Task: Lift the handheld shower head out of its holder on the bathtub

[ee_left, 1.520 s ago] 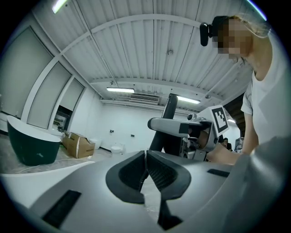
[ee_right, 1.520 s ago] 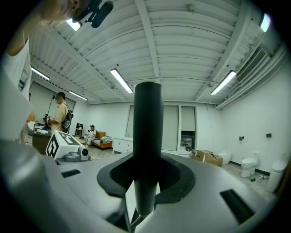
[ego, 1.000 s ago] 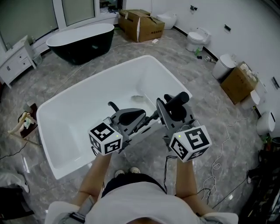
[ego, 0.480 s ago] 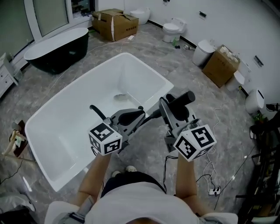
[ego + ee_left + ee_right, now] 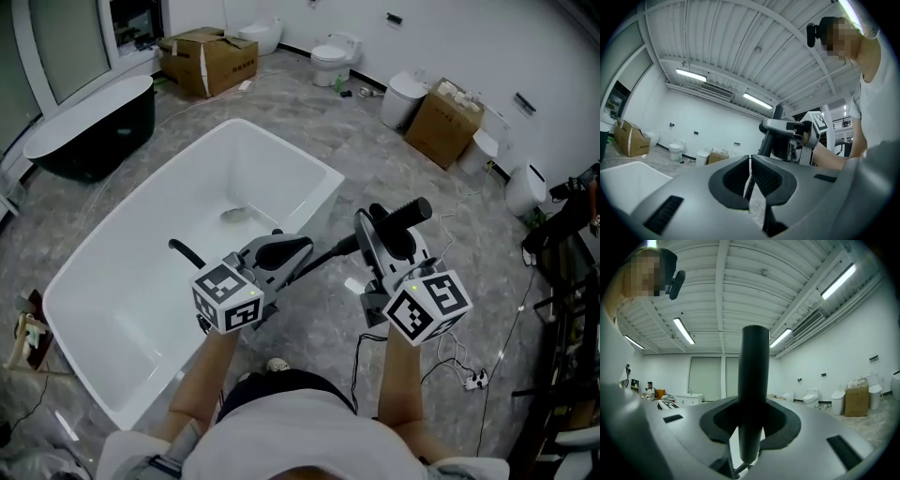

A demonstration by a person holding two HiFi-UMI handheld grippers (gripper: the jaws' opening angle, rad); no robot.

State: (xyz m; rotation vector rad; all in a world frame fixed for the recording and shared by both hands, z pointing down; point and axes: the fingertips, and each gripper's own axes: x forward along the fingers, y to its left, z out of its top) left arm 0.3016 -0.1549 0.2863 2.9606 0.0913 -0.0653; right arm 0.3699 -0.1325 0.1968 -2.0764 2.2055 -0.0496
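The black handheld shower head is out in the air, with my right gripper shut on its handle. In the right gripper view the handle stands upright between the jaws of the right gripper. A black ribbed hose runs from it to my left gripper, which is shut on it. The left gripper view shows that hose pinched in the left gripper, and the shower head beyond. The white bathtub lies to the left. Its holder is hidden.
A black bathtub stands at the far left. Cardboard boxes and toilets line the back wall. Loose cables lie on the grey floor at the right. The person's foot shows below the grippers.
Both grippers, with the shower head and hose, have swung right, away from the tub's rim and over the floor. The tub now sits further left in the head view.
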